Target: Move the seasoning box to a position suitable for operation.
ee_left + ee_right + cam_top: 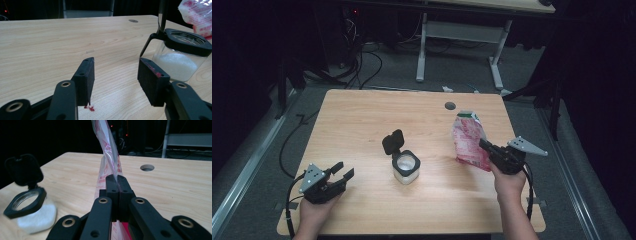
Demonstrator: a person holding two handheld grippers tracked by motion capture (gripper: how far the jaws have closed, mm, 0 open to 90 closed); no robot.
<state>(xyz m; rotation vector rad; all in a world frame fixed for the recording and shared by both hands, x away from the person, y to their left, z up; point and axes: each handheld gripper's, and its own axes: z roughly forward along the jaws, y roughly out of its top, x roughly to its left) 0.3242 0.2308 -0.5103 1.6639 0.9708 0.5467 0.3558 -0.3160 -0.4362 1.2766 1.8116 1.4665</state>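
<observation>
A clear jar point(406, 166) of white grains stands mid-table, its black flip lid point(393, 141) hinged open and upright. To its right a red-and-white plastic bag point(468, 140) stands held up off the wood, with my right gripper point(486, 146) shut on its lower edge; in the right gripper view the film point(107, 152) rises pinched between the closed jaws point(117, 185). My left gripper point(343, 170) rests near the front left edge, open with nothing between its pads point(116, 75). The jar point(178, 62) lies just beyond its right jaw, apart from it.
The wooden table point(362, 125) has a round cable hole point(450, 105) at the back right. Behind it stands a white desk frame point(459, 45) with cables on the grey floor. Bare wood stretches across the table's left and back.
</observation>
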